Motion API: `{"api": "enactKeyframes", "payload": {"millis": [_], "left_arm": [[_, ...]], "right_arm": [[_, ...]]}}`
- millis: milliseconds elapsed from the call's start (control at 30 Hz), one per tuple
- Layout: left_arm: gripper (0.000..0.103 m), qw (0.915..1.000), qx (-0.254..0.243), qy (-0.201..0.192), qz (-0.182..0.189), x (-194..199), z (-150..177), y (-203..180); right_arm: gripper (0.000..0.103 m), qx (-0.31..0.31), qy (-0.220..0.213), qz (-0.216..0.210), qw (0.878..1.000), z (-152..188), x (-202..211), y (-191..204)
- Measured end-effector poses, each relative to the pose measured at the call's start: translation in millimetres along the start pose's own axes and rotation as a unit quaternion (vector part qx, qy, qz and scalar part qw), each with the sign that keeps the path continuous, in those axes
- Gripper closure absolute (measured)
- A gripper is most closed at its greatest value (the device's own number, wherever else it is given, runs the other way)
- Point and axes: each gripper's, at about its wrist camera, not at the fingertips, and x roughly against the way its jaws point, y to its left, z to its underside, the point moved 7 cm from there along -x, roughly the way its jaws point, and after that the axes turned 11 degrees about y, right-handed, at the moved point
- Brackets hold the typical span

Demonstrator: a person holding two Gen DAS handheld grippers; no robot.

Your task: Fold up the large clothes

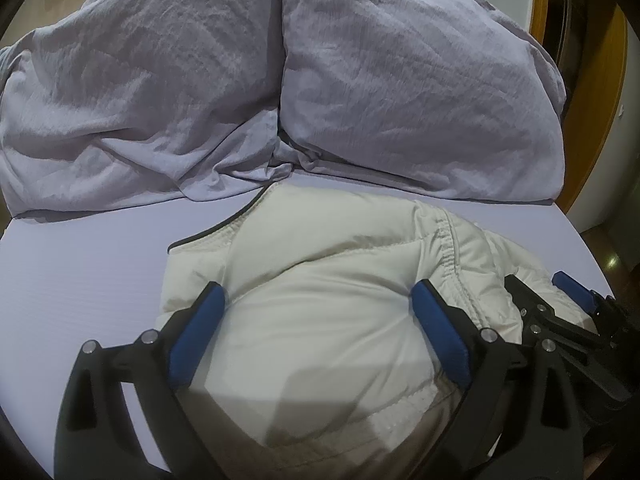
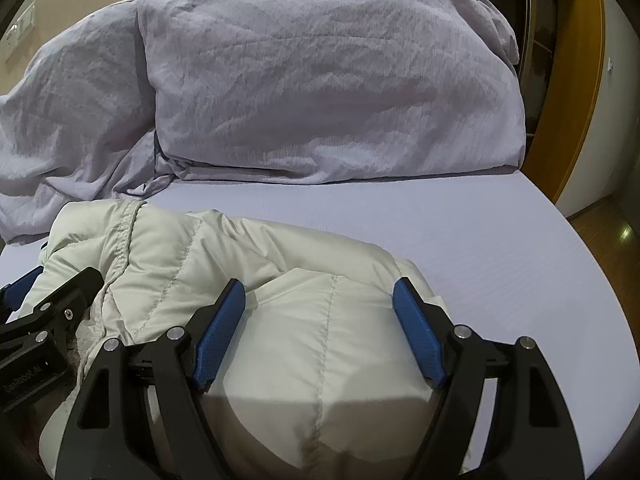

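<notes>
- Across the lower half of both wrist views lies the white padded jacket (image 1: 320, 312), already gathered into a thick bundle on the pale lilac bed sheet (image 1: 88, 272).
- The left gripper (image 1: 318, 304) stands wide open over the bundle. Its blue pads (image 1: 200, 320) lie at the two sides of a puffy section, and I judge that they rest beside the fabric and do not pinch it.
- The right gripper (image 2: 320, 300) is also open, a little less wide. Its blue pads (image 2: 416, 328) straddle the right part of the jacket, near the edge of the bundle; nothing is clamped between them.
- Both grippers point downward at the jacket, side by side. This placement suits pressing or smoothing the fold, or letting go of it; which one it is I cannot tell.
- At the top of both frames two crumpled lilac pillows (image 1: 400, 80) lean together, well behind the jacket, so the flat sheet in front is free as a folding surface.
- No basket, box or other container is visible in either view, so nothing can be said of contents.
- At the right edge a wooden door frame (image 2: 580, 80) shows.
</notes>
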Motion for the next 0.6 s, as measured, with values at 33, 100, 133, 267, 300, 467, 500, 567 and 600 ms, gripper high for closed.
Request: {"api": "enactKeyframes", "payload": {"millis": [33,100,133,267,300,467,500,567,600], "left_arm": [[0.008,1.0,0.0,0.0,-0.001,-0.5,-0.3,0.4],[0.008,1.0,0.0,-0.001,-0.002,-1.5,-1.3,0.3],[0.008,1.0,0.0,-0.001,-0.003,-1.3,-1.5,0.5],[0.008,1.0,0.0,-0.002,-0.006,-2.5,-2.8,0.4],[0.008,1.0,0.0,-0.002,-0.007,-2.7,-2.9,0.5],[0.007,1.0,0.001,-0.002,-0.009,-3.9,-3.3,1.1],[0.007,1.0,0.0,-0.002,-0.01,-4.1,-3.6,1.2],[0.007,0.9999,0.0,-0.002,-0.011,-4.4,-4.0,1.3],[0.007,0.9999,0.0,-0.002,-0.012,-4.4,-4.1,1.2]], "right_arm": [[0.025,-0.001,0.001,-0.001,1.0,-0.1,-0.6,0.1],[0.024,-0.001,0.002,-0.004,1.0,-0.5,-2.2,0.0],[0.024,-0.002,0.003,-0.005,1.0,-0.6,-2.9,-0.1],[0.024,-0.004,0.005,-0.01,1.0,-1.0,-5.6,-0.5],[0.024,-0.005,0.006,-0.011,1.0,-1.1,-6.2,-0.6],[0.024,-0.005,0.008,-0.012,1.0,-1.9,-7.7,-0.7],[0.024,-0.005,0.007,-0.012,1.0,-1.9,-7.6,-0.8],[0.024,-0.005,0.007,-0.012,1.0,-2.1,-7.7,-0.8],[0.024,-0.005,0.007,-0.012,1.0,-2.1,-7.6,-0.9]]}}
